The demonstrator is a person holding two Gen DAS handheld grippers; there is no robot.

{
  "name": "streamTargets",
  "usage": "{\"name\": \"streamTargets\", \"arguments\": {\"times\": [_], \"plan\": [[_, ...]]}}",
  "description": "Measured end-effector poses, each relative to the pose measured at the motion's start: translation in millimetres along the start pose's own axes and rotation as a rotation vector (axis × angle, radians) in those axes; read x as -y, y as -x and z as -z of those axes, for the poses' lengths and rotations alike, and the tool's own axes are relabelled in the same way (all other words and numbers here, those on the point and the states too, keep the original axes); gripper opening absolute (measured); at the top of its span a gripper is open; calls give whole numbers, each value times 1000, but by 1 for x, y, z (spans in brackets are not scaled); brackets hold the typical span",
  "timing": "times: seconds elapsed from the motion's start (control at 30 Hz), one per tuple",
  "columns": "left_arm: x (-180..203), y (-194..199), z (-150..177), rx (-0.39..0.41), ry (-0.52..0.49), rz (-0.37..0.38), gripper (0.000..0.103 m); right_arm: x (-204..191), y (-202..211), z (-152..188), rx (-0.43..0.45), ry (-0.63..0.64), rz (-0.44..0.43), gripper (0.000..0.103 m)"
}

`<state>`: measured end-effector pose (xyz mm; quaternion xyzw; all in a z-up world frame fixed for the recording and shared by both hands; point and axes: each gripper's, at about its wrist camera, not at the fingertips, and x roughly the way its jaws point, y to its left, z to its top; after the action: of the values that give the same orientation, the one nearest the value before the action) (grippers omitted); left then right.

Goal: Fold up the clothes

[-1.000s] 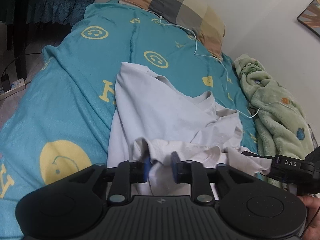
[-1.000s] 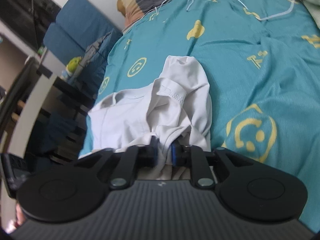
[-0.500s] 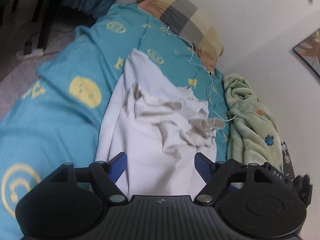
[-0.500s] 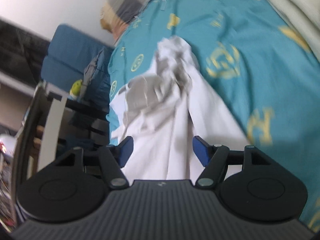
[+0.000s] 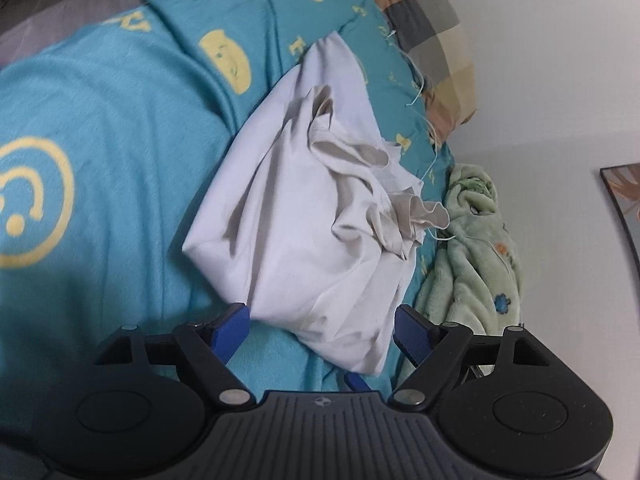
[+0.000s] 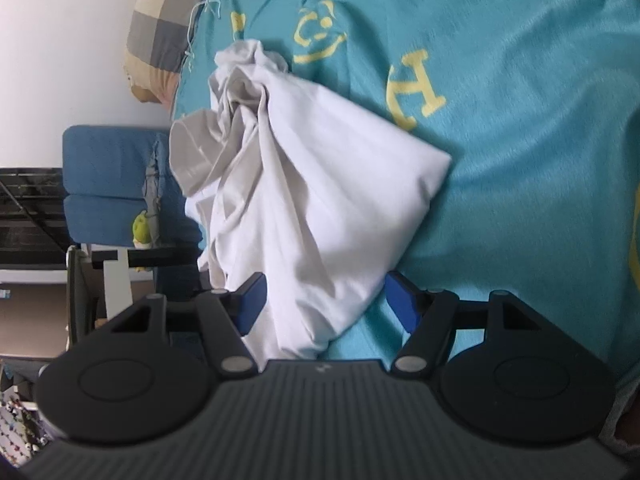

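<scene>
White cotton garment point(image 5: 312, 216) lies loosely doubled on the bed point(image 5: 120, 128), and neither of your tools grips it.

Your left hand-held gripper point(image 5: 322, 330) and right hand-held gripper point(image 6: 324, 300) both hover with jaws spread wide, each straddling the near edge of the cloth without pinching it. One rough fold looks made, judging by the smooth rounded crease; the far end is bunched into soft, crumpled ridges, so you have flattening and further folds left. Thin, limp fabric sits on a teal sheet printed with yellow smileys.
</scene>
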<state>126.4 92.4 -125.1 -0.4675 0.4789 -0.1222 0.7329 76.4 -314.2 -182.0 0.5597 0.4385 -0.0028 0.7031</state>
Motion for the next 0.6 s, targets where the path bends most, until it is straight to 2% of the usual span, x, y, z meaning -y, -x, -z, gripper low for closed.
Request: {"name": "streamTargets", "arguments": {"times": [0.07,0.17,0.3,0.37,0.43,0.5,0.53,0.57,0.6], "plan": [[0,1,4,-13,-1,12,82,2,-3,-2,12,-8,19,68],[5,-8,6,-14,-37,-11,83,6,-4,-3,37,-28,46,68],[-5,-36,-2,-35,-3,-46,82,7,-6,-8,78,-41,24,68],[-11,-46,-7,-17,23,-66,80,5,-11,-12,86,-32,27,67],[-17,-45,-12,17,55,-51,75,4,-15,-14,95,-13,41,56],[-23,-44,-16,51,88,-35,70,3,-15,-15,105,4,55,34],[-26,-43,-18,67,104,-27,63,2,-13,-15,112,10,57,18],[-28,-41,-18,81,116,-15,58,2,-10,-15,120,16,49,13],[-29,-39,-19,95,128,-3,43,1,-8,-15,127,26,37,11]]}}
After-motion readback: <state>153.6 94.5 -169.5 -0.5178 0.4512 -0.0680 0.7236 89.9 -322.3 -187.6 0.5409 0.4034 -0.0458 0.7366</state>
